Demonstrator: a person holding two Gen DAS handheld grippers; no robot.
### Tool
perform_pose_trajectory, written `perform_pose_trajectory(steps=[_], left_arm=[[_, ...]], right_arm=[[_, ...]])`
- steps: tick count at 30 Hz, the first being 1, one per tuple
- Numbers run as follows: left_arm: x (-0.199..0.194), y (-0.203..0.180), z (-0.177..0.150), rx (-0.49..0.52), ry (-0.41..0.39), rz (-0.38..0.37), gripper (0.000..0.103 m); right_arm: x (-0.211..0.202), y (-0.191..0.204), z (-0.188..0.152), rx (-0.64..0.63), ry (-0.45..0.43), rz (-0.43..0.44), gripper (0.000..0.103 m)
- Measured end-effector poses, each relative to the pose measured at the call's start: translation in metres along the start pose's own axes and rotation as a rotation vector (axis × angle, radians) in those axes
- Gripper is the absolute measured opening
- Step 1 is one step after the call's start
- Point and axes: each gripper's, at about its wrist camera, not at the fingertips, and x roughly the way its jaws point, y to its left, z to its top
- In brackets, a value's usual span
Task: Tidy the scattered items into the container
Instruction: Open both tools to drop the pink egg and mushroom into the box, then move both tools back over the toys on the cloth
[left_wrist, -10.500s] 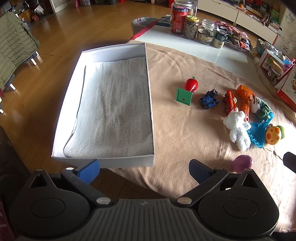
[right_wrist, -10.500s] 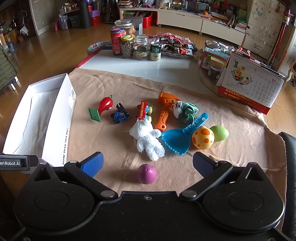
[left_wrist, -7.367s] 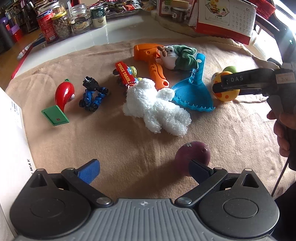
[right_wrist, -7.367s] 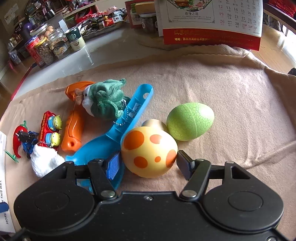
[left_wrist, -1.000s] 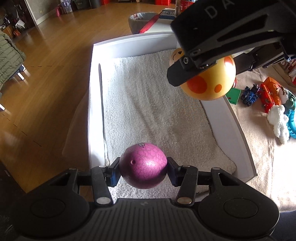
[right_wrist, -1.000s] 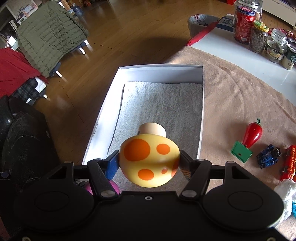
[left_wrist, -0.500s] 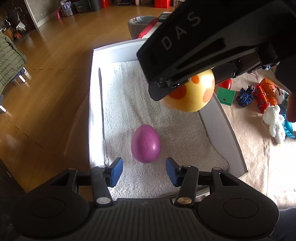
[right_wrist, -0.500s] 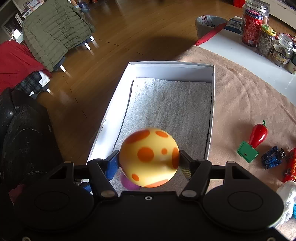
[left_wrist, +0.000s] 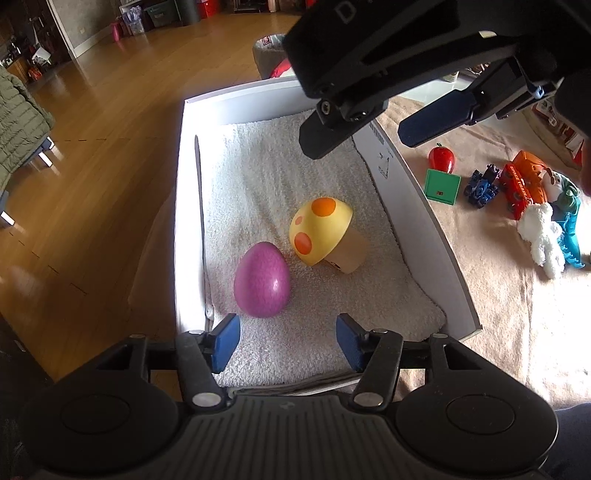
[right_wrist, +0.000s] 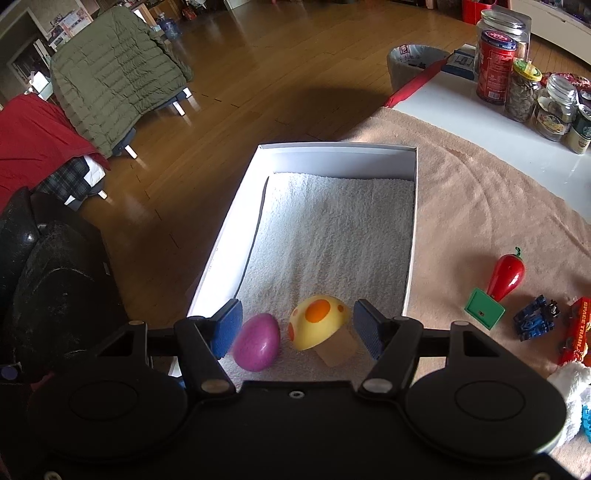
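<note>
A purple egg (left_wrist: 262, 280) lies on the white towel inside the white box (left_wrist: 181, 206), near its close end. A yellow mushroom toy (left_wrist: 321, 230) with orange spots lies tipped on its side right beside it. My left gripper (left_wrist: 288, 339) hovers over the near end of the box, its jaws opening with nothing between them. My right gripper (left_wrist: 373, 136) hangs open above the box's right wall, also empty. In the right wrist view the egg (right_wrist: 256, 347) and mushroom (right_wrist: 317, 328) rest on the towel below the right gripper (right_wrist: 297, 328), free of its pads.
On the beige cloth right of the box lie a red pepper (left_wrist: 441, 158), a green tile (left_wrist: 441, 186), a blue car (left_wrist: 480, 186), a red train (left_wrist: 517, 192) and a white plush (left_wrist: 543, 236). Jars (right_wrist: 495, 66) stand on the white table. Wooden floor (left_wrist: 92, 166) lies left of the box.
The left gripper let go of the purple egg, which dropped onto the towel, and its jaws widened. The right gripper then released the mushroom, which now lies beside the egg.
</note>
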Motion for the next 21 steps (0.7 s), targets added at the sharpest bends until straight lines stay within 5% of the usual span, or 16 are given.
perform_pose_trajectory(steps=[21], left_arm=[[-0.036, -0.054, -0.009, 0.066, -0.051, -0.05, 0.064]], right_arm=[[-0.045, -0.034, -0.023, 0.017, -0.001, -0.095, 0.064]])
